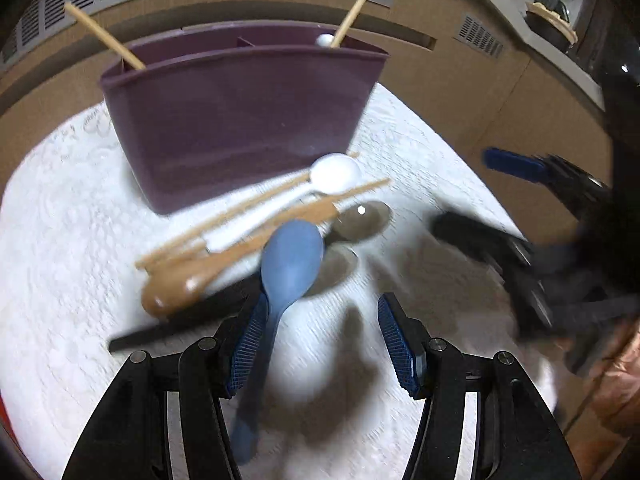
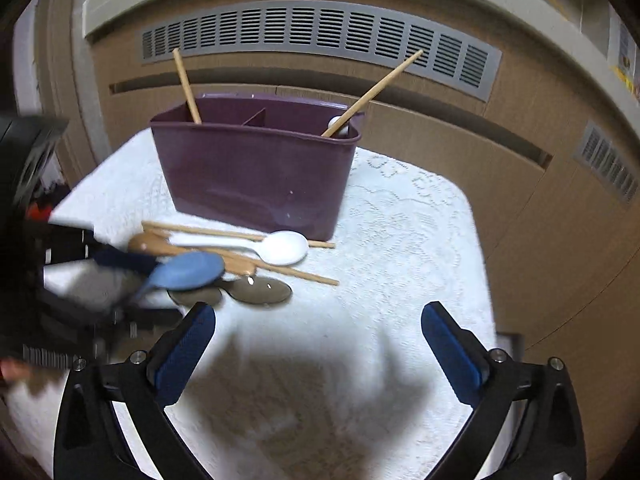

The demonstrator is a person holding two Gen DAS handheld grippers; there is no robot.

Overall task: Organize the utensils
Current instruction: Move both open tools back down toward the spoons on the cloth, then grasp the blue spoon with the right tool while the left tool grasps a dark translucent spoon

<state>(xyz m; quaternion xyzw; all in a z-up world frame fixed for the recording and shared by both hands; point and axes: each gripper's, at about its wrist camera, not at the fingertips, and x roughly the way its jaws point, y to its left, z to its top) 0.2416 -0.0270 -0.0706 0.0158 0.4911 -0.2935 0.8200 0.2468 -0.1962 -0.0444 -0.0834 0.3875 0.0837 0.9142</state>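
A purple utensil holder (image 1: 240,120) (image 2: 256,176) stands on a white lace cloth, with two chopsticks (image 1: 104,36) and a white spoon end (image 1: 324,40) sticking out. In front of it lies a pile: white spoon (image 1: 336,172) (image 2: 284,246), brown spoon (image 1: 172,292), loose chopsticks (image 1: 224,216), grey spoons (image 1: 360,216) (image 2: 260,290) and a blue spoon (image 1: 292,256) (image 2: 188,272). My left gripper (image 1: 322,304) (image 2: 148,288) straddles the blue spoon's handle; the handle lies along the left pad, and the right pad is clear of it. My right gripper (image 2: 320,308) (image 1: 460,190) is wide open over bare cloth, right of the pile.
A flat black utensil (image 1: 172,328) lies under the pile's near side. Wooden cabinet fronts with grey vent grilles (image 2: 320,36) rise close behind the table. The cloth-covered table (image 2: 400,240) drops off at its right edge. A cluttered counter (image 1: 552,12) sits at the far right.
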